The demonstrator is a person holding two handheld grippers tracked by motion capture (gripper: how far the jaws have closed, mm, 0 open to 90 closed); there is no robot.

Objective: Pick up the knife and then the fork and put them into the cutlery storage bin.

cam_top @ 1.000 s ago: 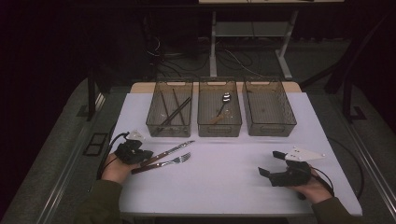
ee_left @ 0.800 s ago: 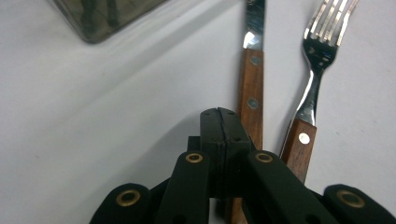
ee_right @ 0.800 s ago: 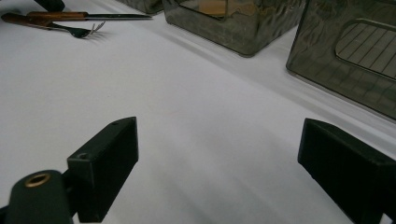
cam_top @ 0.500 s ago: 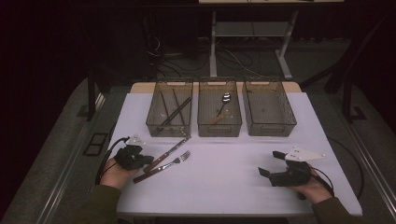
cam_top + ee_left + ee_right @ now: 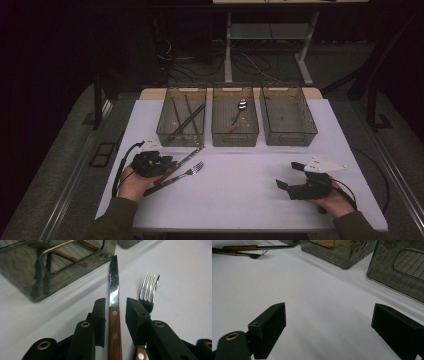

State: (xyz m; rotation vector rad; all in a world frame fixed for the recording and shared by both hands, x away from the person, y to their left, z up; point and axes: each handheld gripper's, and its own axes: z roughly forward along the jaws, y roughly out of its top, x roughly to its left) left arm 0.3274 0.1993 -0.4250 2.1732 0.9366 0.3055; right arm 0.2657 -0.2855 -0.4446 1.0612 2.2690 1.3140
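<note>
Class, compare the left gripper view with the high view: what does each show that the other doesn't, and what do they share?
Left gripper view: the rivets in the wooden-handled steel knife, and slim gaps between its handle and the left gripper, whose jaws have just been opening around it. High view: the middle clear plastic bin holding a metal spoon, the right clear plastic bin, and the right gripper, jaws open. Both: the knife, the wooden-handled steel fork beside it, and the left clear plastic bin.

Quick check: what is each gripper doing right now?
Left gripper: jaws have just been opening; knife lies between them, pads not pressing it.
Right gripper: open wide, nothing between its jaws.
</note>
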